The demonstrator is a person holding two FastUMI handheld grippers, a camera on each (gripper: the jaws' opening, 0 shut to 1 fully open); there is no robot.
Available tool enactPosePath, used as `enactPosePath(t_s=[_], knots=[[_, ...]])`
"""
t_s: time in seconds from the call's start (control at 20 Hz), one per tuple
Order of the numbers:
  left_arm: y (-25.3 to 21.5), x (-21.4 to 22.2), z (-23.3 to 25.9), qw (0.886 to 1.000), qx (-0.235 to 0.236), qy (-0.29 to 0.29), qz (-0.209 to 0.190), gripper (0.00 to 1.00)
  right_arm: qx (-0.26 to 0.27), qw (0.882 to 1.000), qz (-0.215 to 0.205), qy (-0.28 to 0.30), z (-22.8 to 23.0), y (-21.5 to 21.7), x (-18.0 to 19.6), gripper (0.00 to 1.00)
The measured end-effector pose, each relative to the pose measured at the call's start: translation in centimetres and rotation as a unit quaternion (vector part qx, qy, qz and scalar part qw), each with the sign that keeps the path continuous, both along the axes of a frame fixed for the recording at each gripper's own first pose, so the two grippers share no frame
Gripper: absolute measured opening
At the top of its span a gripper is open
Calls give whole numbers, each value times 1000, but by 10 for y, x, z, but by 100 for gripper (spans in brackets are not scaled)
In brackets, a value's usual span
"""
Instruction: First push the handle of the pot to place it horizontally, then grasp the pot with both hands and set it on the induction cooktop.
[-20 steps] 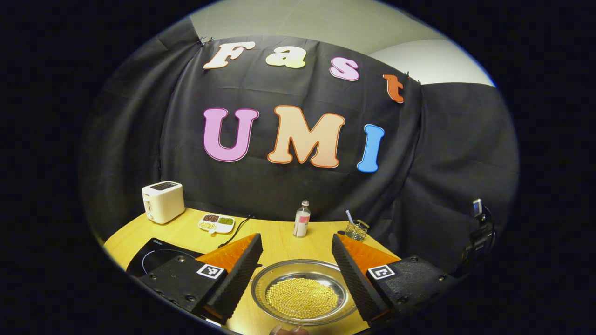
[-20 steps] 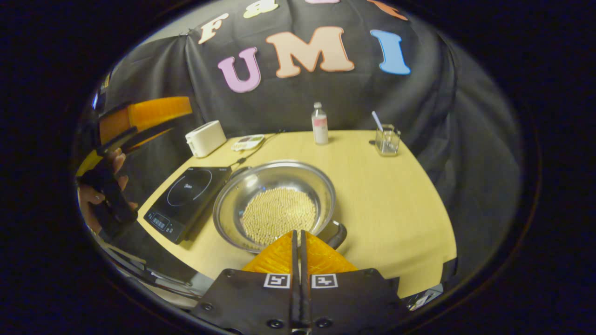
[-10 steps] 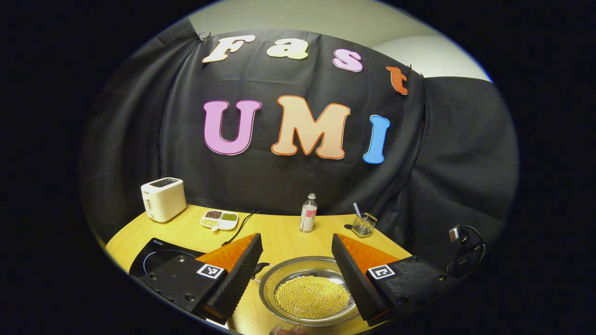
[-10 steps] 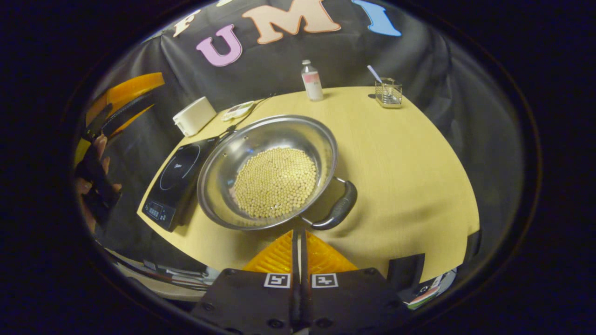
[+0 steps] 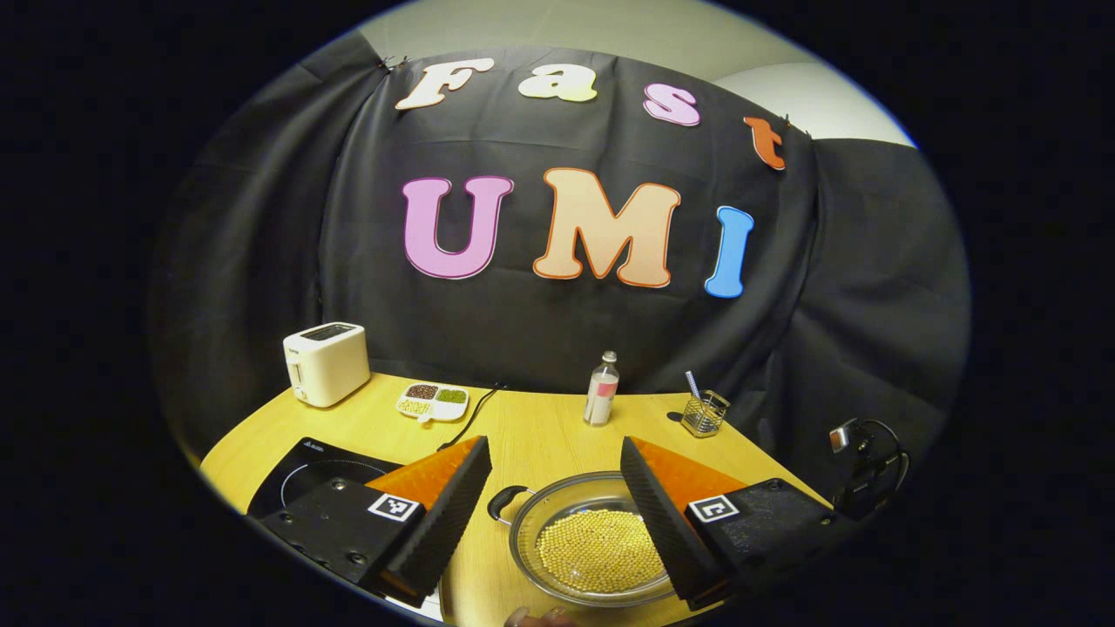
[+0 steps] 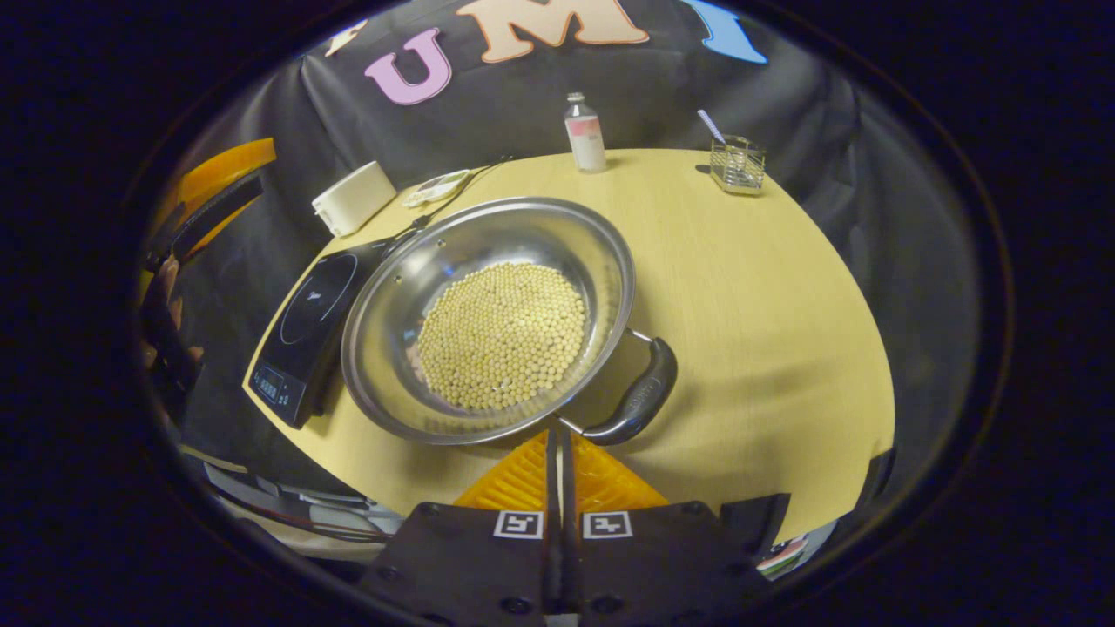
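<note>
Steel pot (image 6: 488,318) full of pale round beans (image 6: 501,335), sitting on the yellow table (image 6: 766,287) just right of the black induction cooktop (image 6: 305,335), rim looking like it overlaps the cooktop's edge in the right gripper view. One black handle (image 6: 640,396) on the near right side, pointing diagonally toward the right gripper (image 6: 558,444). Second handle (image 5: 503,503) poking out on the pot's left in the left gripper view. Right gripper fingers pressed flat together, nothing between them, tips right at the pot's near rim beside the handle; can't tell if actually touching. Left gripper (image 5: 555,483) spread wide, hovering above the pot with nothing held. Further back: white toaster (image 5: 327,364), divided snack dish (image 5: 433,401), small bottle (image 5: 601,401), glass cup with a straw (image 5: 704,412). Cooktop cord (image 5: 475,416) running toward the back wall.
</note>
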State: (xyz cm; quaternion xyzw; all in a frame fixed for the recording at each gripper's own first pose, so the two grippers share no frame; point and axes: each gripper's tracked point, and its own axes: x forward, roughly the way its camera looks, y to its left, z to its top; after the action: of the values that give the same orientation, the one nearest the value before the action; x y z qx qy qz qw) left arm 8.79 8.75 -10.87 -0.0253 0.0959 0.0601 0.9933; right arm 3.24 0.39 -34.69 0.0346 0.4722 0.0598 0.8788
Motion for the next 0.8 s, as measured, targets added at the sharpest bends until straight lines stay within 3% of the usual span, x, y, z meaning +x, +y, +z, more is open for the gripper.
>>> enactPosePath(t_s=[0.75, 0.8], knots=[[16, -3, -16, 999, 0, 27, 24, 97, -31, 999, 14, -19, -3, -39, 54, 2], [16, -4, -17, 999, 1, 28, 26, 94, -32, 999, 14, -19, -3, -41, 56, 2]])
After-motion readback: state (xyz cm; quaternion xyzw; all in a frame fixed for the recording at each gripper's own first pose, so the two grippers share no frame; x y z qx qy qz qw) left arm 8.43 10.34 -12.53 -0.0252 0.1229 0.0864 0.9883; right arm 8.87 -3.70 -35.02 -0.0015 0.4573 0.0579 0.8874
